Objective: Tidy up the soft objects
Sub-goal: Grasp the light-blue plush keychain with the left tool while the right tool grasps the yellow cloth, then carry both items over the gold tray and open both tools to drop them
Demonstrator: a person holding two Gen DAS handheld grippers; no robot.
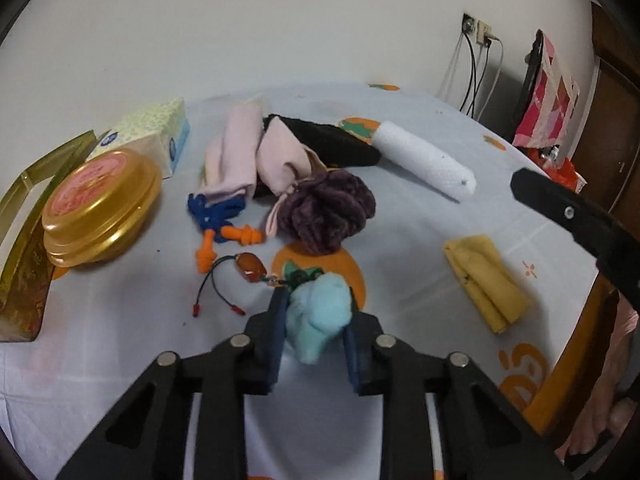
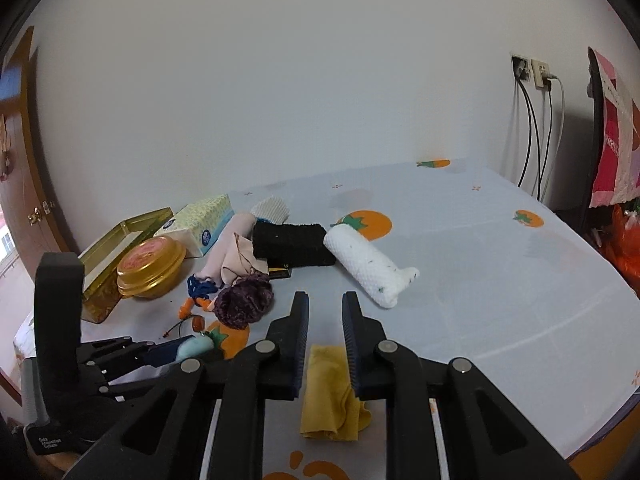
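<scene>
My left gripper is shut on a light blue fluffy ball and holds it just above the tablecloth; the ball also shows in the right wrist view. My right gripper is open and empty, its fingers either side of a folded yellow cloth lying below them. The cloth also shows in the left wrist view. A purple scrunchie, pink cloths, a black cloth and a white roll lie farther back.
A gold round tin, a tissue box and an open gold box stand at the left. Orange and blue earplugs and an amber pendant on a cord lie near the left gripper. The table edge runs at the right.
</scene>
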